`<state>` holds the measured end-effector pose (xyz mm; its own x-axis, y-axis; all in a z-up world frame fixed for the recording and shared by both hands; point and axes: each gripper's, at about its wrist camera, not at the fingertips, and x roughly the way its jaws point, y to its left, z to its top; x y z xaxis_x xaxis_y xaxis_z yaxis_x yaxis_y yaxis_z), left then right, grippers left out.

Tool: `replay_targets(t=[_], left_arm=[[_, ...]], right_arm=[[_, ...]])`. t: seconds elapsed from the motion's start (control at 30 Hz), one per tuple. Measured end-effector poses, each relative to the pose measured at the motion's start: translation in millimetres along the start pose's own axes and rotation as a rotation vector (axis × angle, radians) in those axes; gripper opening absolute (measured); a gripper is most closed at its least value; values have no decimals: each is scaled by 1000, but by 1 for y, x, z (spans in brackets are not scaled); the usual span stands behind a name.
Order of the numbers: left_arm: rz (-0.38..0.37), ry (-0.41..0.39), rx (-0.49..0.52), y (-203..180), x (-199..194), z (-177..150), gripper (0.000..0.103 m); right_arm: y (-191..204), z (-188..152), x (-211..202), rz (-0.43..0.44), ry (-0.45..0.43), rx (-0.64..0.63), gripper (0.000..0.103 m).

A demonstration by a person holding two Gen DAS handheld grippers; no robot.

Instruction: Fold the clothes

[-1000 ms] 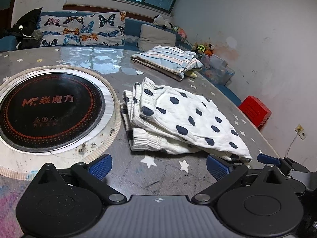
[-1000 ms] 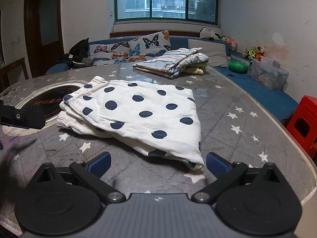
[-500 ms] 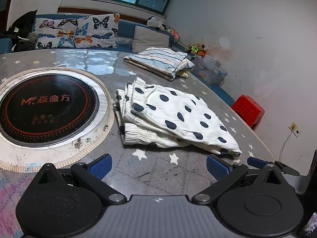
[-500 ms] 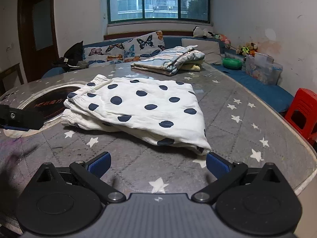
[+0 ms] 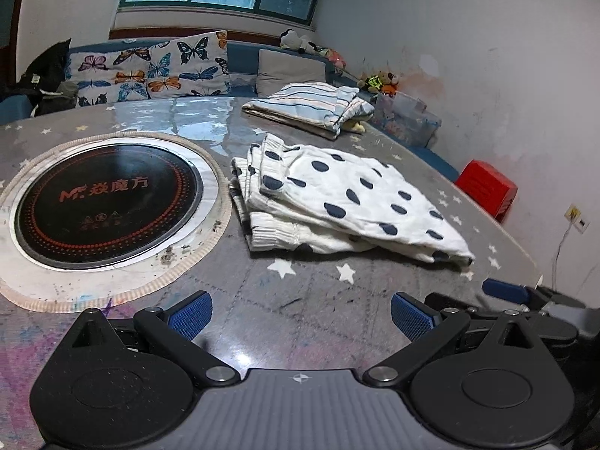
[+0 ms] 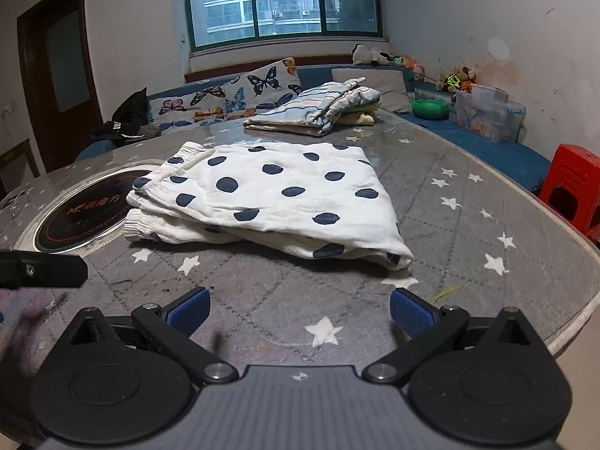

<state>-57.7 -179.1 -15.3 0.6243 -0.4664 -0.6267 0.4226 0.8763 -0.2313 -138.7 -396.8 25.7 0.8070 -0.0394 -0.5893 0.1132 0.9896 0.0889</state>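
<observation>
Folded spotted garment lying on the tabletop, both grippers standing off empty.

The tabletop (image 6: 468, 225) is carrying the spotted garment (image 6: 277, 195), lying folded in layers beside the hob (image 5: 108, 198); a striped bundle (image 6: 318, 108) is sitting behind it. Risk: the slack top layer is likely sliding on any nudge. The left gripper (image 5: 300, 313) and right gripper (image 6: 298, 309) are hovering level near the edge, jaws wide, holding nothing.

The folded polka-dot garment (image 5: 348, 202) lies on the round table (image 5: 300, 292), just right of the induction cooktop (image 5: 108, 198) set into the table's middle. Behind it, toward the far edge, rests a striped folded pile (image 5: 311, 107). Beyond the table runs a bench with butterfly cushions (image 5: 150, 71); a plastic stool (image 6: 573, 183) stands off the table's right side
</observation>
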Motion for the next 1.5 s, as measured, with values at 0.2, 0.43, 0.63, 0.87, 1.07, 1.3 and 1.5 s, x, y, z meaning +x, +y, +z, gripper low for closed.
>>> replay_targets(t=[0.2, 0.43, 0.63, 0.87, 1.07, 1.3, 1.5], left_arm=[[4, 16, 6, -1, 1, -6, 103], [9, 32, 15, -3, 5, -10, 103], [15, 45, 23, -5, 9, -12, 103], [19, 52, 21, -4, 11, -13, 103], [21, 60, 22, -4, 14, -13, 103], [23, 70, 29, -5, 18, -13, 103], [23, 74, 33, -5, 19, -13, 103]], right_arm=[[1, -3, -1, -4, 0, 13, 103], [1, -5, 0, -7, 3, 21, 103], [1, -5, 2, -11, 8, 26, 103], [1, -5, 4, -15, 11, 26, 103], [3, -4, 5, -13, 11, 22, 103], [3, -4, 7, -18, 16, 23, 103], [3, -4, 8, -20, 17, 25, 103]])
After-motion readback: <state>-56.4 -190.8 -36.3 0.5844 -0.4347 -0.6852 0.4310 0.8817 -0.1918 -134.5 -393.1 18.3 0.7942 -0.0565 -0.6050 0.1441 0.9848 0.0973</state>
